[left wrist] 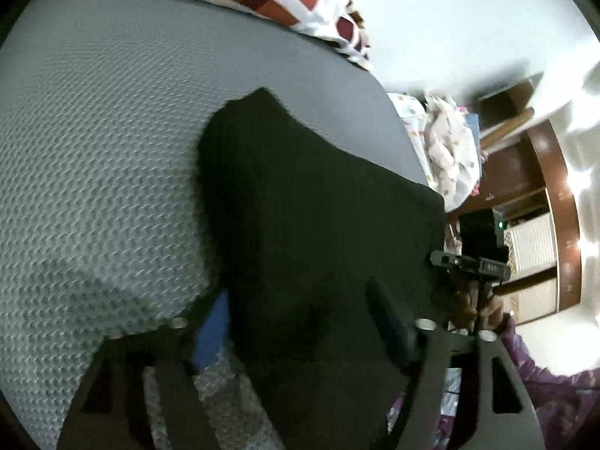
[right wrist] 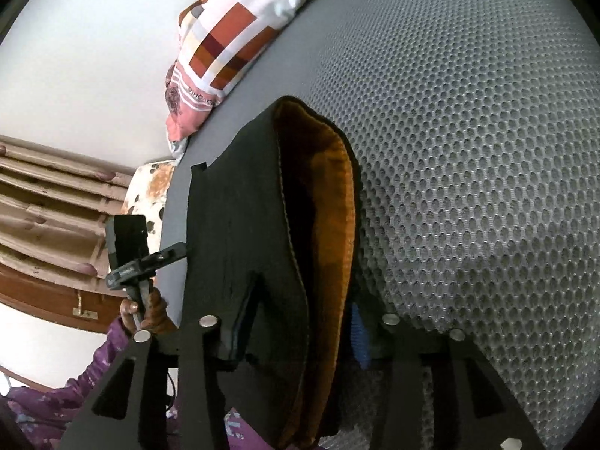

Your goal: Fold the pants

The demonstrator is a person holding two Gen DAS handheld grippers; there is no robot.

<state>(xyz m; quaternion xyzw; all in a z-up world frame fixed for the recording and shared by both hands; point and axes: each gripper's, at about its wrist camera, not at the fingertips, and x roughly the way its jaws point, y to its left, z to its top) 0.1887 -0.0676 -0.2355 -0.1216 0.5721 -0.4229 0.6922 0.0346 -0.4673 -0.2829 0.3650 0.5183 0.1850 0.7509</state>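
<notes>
Pants (left wrist: 311, 225), one dark pair, fill the centre of the left wrist view on the grey mesh mattress (left wrist: 93, 168), long axis running from bottom centre to upper middle. The left gripper (left wrist: 296, 341) straddles the near edge, jaws apart; contact cannot be told. The right gripper (left wrist: 468, 264) appears at right, beside the cloth.

In the right wrist view the pants (right wrist: 270, 247), orange lining showing, lie between the jaws of the right gripper (right wrist: 296, 333), which seem closed on the fabric; left gripper (right wrist: 146, 258) at lower left
</notes>
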